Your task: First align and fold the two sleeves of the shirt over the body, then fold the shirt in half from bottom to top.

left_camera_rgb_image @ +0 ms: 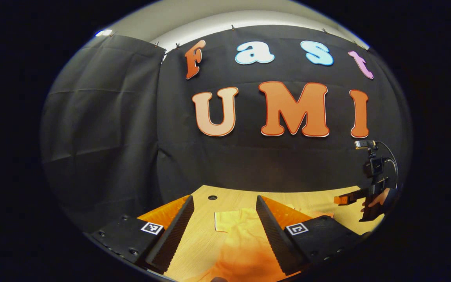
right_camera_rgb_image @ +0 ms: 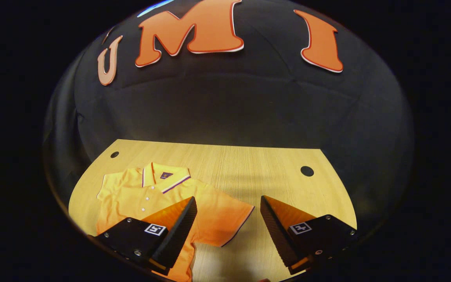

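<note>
The shirt [right_camera_rgb_image: 159, 196] lies flat on the table [right_camera_rgb_image: 249, 164], collar [right_camera_rgb_image: 165, 177] at the far side, buttons up, both short sleeves spread outward, so nothing looks folded yet. The right gripper [right_camera_rgb_image: 228, 223] hovers over the right sleeve [right_camera_rgb_image: 229, 219], jaws wide apart and empty, framing the sleeve's hem, which I judge is a line-up for the first pinch. The left gripper [left_camera_rgb_image: 223, 223] hangs low over the left sleeve [left_camera_rgb_image: 229, 221], fingers also spread wide, gripping nothing, the sleeve edge lying between them. In the left gripper view, a hand [left_camera_rgb_image: 378, 199] holds the other gripper off to the right. Both poised symmetrically: sleeves come first.
</note>
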